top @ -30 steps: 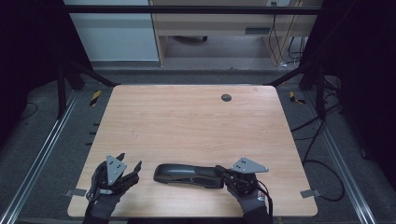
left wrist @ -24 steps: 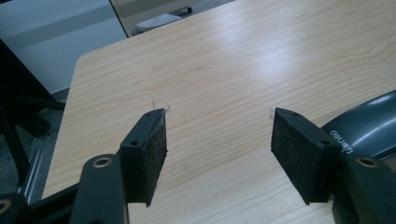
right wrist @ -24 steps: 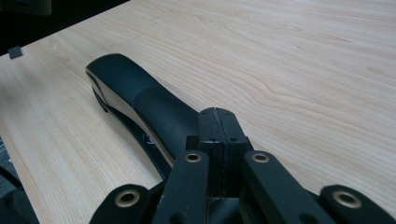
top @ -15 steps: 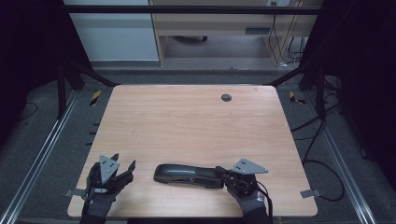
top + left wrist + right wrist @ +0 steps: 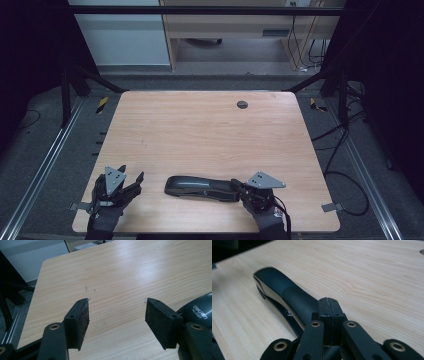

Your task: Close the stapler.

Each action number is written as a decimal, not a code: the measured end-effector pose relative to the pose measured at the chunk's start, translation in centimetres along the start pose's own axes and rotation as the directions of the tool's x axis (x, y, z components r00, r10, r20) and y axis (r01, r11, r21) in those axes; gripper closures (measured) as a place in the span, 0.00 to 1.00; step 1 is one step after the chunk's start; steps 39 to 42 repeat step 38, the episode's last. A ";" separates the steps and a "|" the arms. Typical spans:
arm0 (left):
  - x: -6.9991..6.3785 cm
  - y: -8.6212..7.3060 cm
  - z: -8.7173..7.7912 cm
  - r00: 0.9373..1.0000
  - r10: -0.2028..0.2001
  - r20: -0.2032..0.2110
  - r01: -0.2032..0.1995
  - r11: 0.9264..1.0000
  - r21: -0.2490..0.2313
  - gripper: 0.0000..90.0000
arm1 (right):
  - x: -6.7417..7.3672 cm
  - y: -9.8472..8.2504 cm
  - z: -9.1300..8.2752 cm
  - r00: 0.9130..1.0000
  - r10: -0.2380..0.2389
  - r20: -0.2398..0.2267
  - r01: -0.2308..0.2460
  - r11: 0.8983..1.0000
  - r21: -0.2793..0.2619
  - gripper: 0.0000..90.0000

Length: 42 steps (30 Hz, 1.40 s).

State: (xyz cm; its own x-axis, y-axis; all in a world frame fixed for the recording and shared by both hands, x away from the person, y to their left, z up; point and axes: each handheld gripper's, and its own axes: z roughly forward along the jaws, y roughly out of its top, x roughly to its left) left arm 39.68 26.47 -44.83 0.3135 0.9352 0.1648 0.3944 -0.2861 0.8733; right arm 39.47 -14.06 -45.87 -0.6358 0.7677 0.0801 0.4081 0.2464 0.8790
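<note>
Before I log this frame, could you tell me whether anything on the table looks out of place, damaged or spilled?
Nothing stands out. The long black stapler lies flat near the front edge of the light wooden table, unbroken as far as shows. The only marks are a few faint scuffs on the wood and a small round dark grommet.

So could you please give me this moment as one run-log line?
left gripper: open, nothing held | right gripper: shut, at long black stapler | light wooden table

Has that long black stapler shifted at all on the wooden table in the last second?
No. The long black stapler lies in the same spot near the wooden table's front edge, judged against the small round hole.
</note>
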 end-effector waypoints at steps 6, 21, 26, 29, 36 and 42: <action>0.2 -0.1 0.2 1.000 0.002 -0.001 -0.002 1.000 0.004 0.39 | -0.4 0.5 -0.3 0.999 0.021 -0.039 -0.022 0.999 -0.037 1.00; 0.5 -0.5 0.8 0.999 0.007 0.037 -0.008 1.000 0.015 0.39 | -2.8 1.5 -1.8 0.998 0.011 0.060 -0.006 0.996 -0.092 0.74; 0.7 -0.7 1.3 0.999 0.011 0.049 -0.012 0.999 0.030 0.39 | -6.0 0.5 -2.6 0.986 0.042 0.162 -0.031 0.997 -0.068 0.53; 0.9 -0.9 1.6 0.998 0.017 0.053 -0.019 0.999 0.048 0.39 | -7.9 -0.4 -2.7 0.976 0.056 0.211 -0.055 0.998 -0.008 0.48; 1.6 -1.2 2.4 0.999 0.007 0.050 -0.012 0.996 0.087 0.39 | -11.1 -2.2 -3.2 0.956 0.080 0.282 -0.099 0.994 0.056 0.42; 2.0 -1.2 2.6 0.999 0.001 0.039 -0.005 0.995 0.096 0.39 | -11.8 -2.6 -3.4 0.952 0.094 0.292 -0.116 0.992 0.058 0.41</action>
